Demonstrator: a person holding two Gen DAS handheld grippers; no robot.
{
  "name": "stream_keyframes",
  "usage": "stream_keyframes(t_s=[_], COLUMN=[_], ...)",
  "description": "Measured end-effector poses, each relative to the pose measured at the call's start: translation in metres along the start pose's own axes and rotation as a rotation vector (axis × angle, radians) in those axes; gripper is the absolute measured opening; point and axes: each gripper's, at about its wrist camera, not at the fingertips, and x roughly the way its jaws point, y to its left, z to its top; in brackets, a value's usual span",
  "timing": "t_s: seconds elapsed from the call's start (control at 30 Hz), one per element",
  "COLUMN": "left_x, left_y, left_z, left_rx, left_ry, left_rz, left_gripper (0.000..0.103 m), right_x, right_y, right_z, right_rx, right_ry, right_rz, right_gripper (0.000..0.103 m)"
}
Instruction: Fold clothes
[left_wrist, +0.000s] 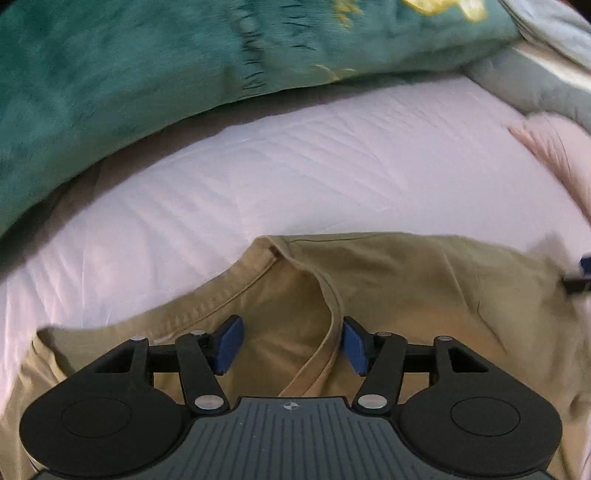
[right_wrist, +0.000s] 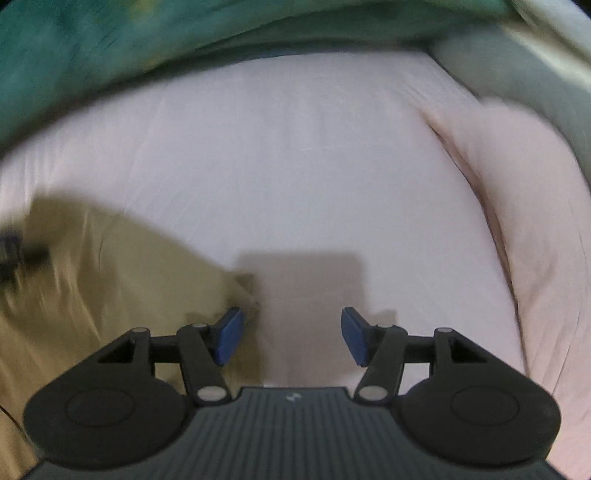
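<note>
Bare white sheet (right_wrist: 295, 177) offers open passage ahead of both grippers. Obstacles: the teal plush blanket (left_wrist: 122, 81) along the far edge, a pale pink pillow (right_wrist: 524, 206) at right, grey bedding (left_wrist: 546, 85) behind it, and the khaki garment (left_wrist: 406, 280) covering the near surface.

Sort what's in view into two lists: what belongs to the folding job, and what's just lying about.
Job:
- khaki garment
- left gripper, jaws open above it
- right gripper, jaws open over the sheet

Lying about:
- white sheet
- teal blanket
- pink pillow
</note>
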Motion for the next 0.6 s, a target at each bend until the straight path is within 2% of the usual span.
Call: stream_keyframes(t_s=[0.07,0.2,0.23,0.27,0.37,0.43,0.5,0.57,0.6], left_x=[0.002,0.006,0.006,0.007,0.003,0.002,0.002,0.002,0.002], left_y=[-0.001,-0.005,-0.006,-0.008,-0.012,-0.012,-0.011,-0.011,-0.01], left_z=[-0.001,-0.005,-0.006,-0.005,-0.003,-0.003,-0.003,-0.003,-0.003], left_rx=[0.018,0.026,0.027,0.029,0.03,0.025,0.028,0.03,0.031], left_ry=[0.005,0.0,-0.004,-0.008,-0.012,-0.011,-0.01,-0.01,-0.009], left_rz=[0.004,0.019,0.021,0.025,0.033,0.033,0.03,0.027,0.025], left_gripper=[0.061,0.065,0.066,0.068,0.07,0.07,0.07,0.07,0.071], right_x=[0.009,0.011,0.01,0.007,0.004,0.001,-0.006,-0.017,-0.022], right_y=[0.017,0.023,0.024,0.022,0.027,0.03,0.024,0.008,-0.001], right_z=[-0.004,0.0,0.001,0.0,0.003,0.004,0.003,0.004,0.005], right_rx=[-0.07,-0.053,-0.061,-0.066,-0.094,-0.126,-0.115,-0.064,-0.046], right_ry=[0.007,-0.008,-0.007,-0.004,0.008,-0.002,-0.031,-0.078,-0.101], right_rz=[-0.021,-0.002,0.003,0.028,0.053,0.037,0.012,-0.039,-0.096], right_gripper=[0.059,0.057,0.05,0.034,0.014,0.007,0.004,0.001,0.0])
